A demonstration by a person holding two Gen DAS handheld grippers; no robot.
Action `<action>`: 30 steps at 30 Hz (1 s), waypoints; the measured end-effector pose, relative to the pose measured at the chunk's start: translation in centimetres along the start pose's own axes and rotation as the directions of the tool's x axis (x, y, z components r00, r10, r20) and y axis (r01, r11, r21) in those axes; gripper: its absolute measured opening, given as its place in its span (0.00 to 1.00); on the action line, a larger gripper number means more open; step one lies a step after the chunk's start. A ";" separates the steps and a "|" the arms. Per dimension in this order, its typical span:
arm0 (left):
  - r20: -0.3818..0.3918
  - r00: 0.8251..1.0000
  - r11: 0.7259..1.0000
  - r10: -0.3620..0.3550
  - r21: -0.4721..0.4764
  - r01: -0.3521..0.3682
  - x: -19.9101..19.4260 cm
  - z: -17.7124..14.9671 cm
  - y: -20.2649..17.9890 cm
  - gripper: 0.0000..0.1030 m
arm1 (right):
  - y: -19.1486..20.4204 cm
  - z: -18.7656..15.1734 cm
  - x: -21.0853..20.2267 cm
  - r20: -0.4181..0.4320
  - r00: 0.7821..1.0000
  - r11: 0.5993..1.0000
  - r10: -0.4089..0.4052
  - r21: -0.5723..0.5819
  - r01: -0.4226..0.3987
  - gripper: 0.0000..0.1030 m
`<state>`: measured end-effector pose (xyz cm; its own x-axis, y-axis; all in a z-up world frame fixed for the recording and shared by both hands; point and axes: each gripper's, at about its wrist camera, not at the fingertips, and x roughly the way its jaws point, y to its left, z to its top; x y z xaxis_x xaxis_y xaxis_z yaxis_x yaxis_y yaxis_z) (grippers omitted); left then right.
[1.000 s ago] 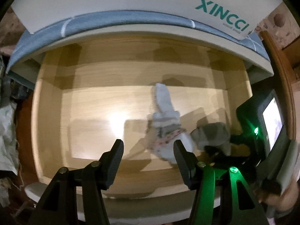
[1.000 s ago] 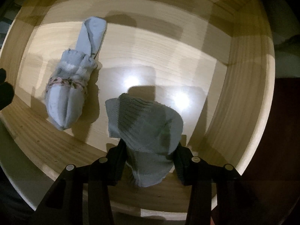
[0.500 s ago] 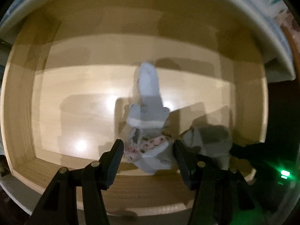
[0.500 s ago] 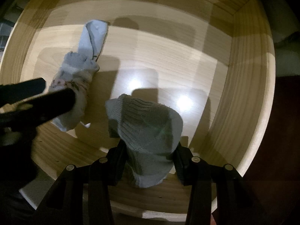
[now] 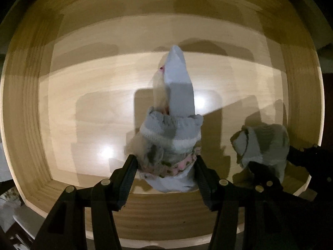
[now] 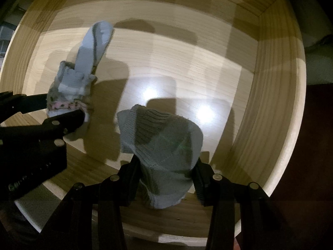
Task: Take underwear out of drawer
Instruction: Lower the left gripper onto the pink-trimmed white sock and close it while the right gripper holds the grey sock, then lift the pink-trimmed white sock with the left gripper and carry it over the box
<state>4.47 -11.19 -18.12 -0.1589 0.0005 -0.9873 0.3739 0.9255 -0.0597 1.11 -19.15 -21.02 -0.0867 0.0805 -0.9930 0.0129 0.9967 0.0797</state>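
- My left gripper (image 5: 166, 166) brackets the pale rolled bundle with the floral band (image 5: 172, 137) on the drawer (image 5: 62, 104) floor, fingers spread either side, not yet squeezing
- My right gripper (image 6: 166, 166) pinches the grey knit piece (image 6: 164, 145)
- Closing low, I risk snagging only the loose tail; the front wall crowds both wrists

A pale blue bundle (image 5: 172, 137), long and banded with pink floral trim near its near end, is laid on the drawer (image 5: 87, 108) floor, pointing toward 12 o'clock. A grey ribbed piece (image 6: 164, 152) is seen at its 3 o'clock, bunched and lifted at the wooden drawer's front edge.
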 end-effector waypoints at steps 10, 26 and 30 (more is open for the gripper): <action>-0.020 0.999 0.999 0.029 0.023 -0.028 0.0 0.5 3.4 0.44 | -0.2 -0.1 0.0 0.000 1.000 1.000 0.000 -0.001 0.000 0.40; 0.025 0.996 0.996 0.090 -0.006 -0.090 -1.6 0.3 7.6 0.31 | -1.2 -0.3 -0.1 -0.003 1.000 1.000 -0.003 0.000 0.003 0.40; 0.057 0.992 0.994 0.109 0.005 -0.110 -2.8 -0.3 7.0 0.28 | -1.3 -0.3 -0.1 -0.003 1.000 1.000 -0.002 -0.001 0.002 0.40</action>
<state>7.28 -4.62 -15.72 -0.0649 0.0801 -0.9947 0.3933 0.9182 0.0483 0.79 -20.43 -20.99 -0.0895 0.0783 -0.9929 0.0115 0.9969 0.0776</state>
